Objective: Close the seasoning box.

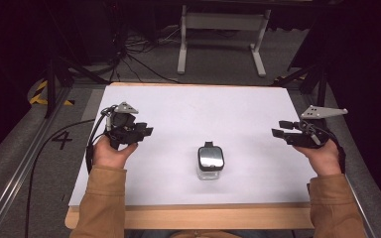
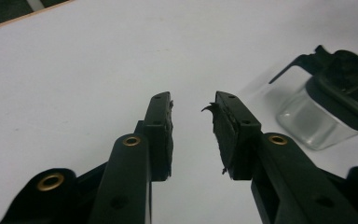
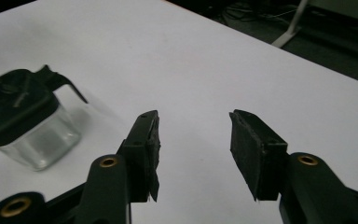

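Jar (image 1: 211, 162) stood upright, lid on, mid-desk (image 1: 188, 109) near front edge. Left gripper (image 1: 146, 131) hovered well left of jar, jaws apart, empty. Right gripper (image 1: 281, 129) hovered well right of jar, jaws apart, empty.

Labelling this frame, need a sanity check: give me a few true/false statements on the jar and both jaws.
1. The glass jar stands upright on the white table with its black lid on. True.
2. The left gripper is clamped on the jar. False: its jaws are open with nothing between them, and the jar stands apart from it.
3. The right gripper has open, empty jaws. True.
4. The jar lies on its side at the table's far edge. False: it stands upright near the middle, between the two grippers.
5. Both grippers are held by hands in tan sleeves. True.
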A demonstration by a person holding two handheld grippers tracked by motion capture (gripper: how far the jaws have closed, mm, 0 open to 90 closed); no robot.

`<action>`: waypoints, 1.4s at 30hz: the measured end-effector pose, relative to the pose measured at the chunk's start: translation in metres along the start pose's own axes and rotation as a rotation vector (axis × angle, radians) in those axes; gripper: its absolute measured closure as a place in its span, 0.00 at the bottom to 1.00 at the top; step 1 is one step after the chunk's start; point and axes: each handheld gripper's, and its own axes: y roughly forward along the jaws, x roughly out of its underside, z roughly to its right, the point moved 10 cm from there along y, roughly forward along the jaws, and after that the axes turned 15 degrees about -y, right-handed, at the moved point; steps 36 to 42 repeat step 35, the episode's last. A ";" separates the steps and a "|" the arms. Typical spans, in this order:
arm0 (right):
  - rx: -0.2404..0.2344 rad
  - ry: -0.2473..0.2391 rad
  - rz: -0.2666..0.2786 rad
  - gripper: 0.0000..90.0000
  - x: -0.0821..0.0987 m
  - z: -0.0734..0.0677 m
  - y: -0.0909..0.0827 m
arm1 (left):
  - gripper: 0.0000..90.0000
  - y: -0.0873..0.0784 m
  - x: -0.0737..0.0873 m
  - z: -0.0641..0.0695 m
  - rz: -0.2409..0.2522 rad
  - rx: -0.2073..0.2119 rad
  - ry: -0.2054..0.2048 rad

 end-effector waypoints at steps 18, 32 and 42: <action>0.012 0.088 -0.119 0.54 0.068 0.026 0.035 | 0.71 0.038 0.024 -0.036 -0.066 -0.020 -0.041; -0.014 0.090 -0.183 0.52 0.087 0.015 0.065 | 0.67 0.046 0.027 -0.027 -0.085 0.004 -0.011; -0.007 0.094 -0.170 0.48 0.083 0.016 0.064 | 0.65 0.046 0.026 -0.026 -0.077 0.006 -0.007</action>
